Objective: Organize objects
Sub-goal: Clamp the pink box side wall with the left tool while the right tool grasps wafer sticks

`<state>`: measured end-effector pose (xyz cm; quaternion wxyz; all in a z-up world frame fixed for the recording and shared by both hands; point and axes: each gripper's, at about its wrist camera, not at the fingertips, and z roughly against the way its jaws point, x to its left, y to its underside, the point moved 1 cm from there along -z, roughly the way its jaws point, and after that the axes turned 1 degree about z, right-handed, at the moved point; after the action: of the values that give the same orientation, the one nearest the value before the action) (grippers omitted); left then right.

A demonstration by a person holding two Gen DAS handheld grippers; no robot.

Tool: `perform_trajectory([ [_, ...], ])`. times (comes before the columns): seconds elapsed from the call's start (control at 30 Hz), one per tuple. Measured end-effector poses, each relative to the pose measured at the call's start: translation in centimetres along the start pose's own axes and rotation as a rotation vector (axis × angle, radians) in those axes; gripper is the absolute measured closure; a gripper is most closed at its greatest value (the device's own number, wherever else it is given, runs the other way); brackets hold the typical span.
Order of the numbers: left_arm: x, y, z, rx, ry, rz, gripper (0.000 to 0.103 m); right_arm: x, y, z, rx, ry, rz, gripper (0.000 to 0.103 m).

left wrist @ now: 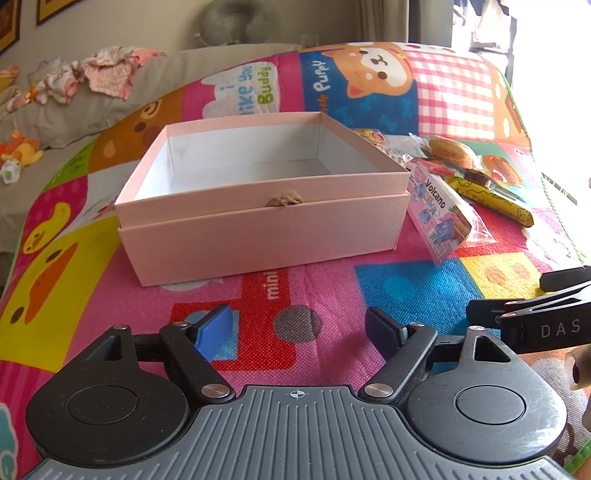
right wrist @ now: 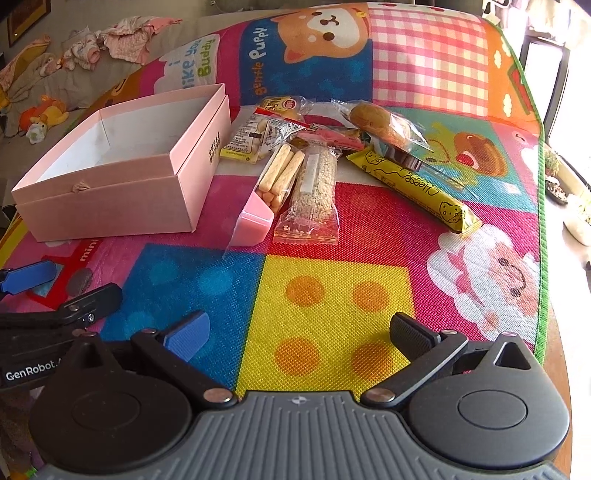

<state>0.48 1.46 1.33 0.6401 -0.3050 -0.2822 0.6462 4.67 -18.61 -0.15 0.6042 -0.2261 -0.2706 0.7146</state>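
Both grippers empty, jaws wide apart: left gripper near the pink box, right gripper over bare mat. Box is empty, left of the snack pile. Risks: crinkly breadstick pack and puffed-rice bar overlap, so one grab may drag both; yellow cheese stick could slip.

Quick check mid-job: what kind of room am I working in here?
Most likely a home living room or child's play area. A cartoon play mat covers the work surface, small clothes and a plush toy lie on a grey sofa behind, and framed pictures hang on the wall.
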Motion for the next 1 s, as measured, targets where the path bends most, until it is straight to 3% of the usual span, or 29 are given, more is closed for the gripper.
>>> perform_trajectory([
  [0.03, 0.6, -0.4, 0.4, 0.020, 0.005, 0.021, 0.032, 0.0, -0.1, 0.0, 0.005, -0.003, 0.005, 0.000],
  [0.17, 2.9, -3.1, 3.4, -0.014, 0.017, 0.023, 0.033, -0.5, -1.1, 0.3, 0.019, -0.045, -0.010, 0.000],
  [0.27, 5.4, -6.7, 4.5, -0.082, -0.028, 0.030, 0.033, -0.7, -2.6, 2.7, -0.109, -0.035, 0.010, 0.000],
  [0.4, 8.9, -11.4, 1.6, -0.120, -0.149, 0.028, 0.033, -1.8, -5.8, 5.6, -0.251, -0.041, -0.002, 0.000],
  [0.47, 10.2, -12.8, -1.4, -0.050, -0.165, 0.040, 0.033, -2.4, -7.6, 5.9, -0.271, -0.043, 0.001, 0.000],
  [0.6, 11.8, -13.0, -7.0, 0.114, -0.095, 0.089, 0.035, -3.3, -9.9, 4.2, -0.268, -0.001, 0.019, 0.000],
  [0.67, 11.9, -12.6, -8.4, 0.142, -0.069, 0.080, 0.042, -3.5, -10.3, 3.1, -0.248, 0.015, 0.019, 0.000],
  [0.7, 11.8, -12.5, -8.8, 0.142, -0.069, 0.073, 0.055, -3.6, -10.2, 2.6, -0.235, 0.001, 0.013, 0.000],
  [0.73, 11.7, -12.5, -9.2, 0.137, -0.076, 0.063, 0.078, -3.5, -9.9, 2.0, -0.216, -0.023, 0.010, 0.000],
  [0.77, 11.5, -12.5, -9.6, 0.135, -0.093, 0.053, 0.081, -3.4, -9.7, 1.6, -0.208, -0.032, 0.016, 0.001],
  [0.8, 11.3, -12.7, -9.8, 0.131, -0.102, 0.042, 0.082, -2.9, -9.2, 1.2, -0.206, -0.029, 0.034, 0.004],
  [0.9, 11.0, -13.2, -10.7, 0.125, -0.076, 0.021, 0.087, -0.6, -8.2, -0.1, -0.209, -0.004, 0.141, 0.024],
  [1.0, 10.6, -13.4, -11.3, 0.131, -0.073, -0.019, 0.090, 0.6, -8.3, -1.5, -0.163, -0.052, 0.155, 0.048],
])
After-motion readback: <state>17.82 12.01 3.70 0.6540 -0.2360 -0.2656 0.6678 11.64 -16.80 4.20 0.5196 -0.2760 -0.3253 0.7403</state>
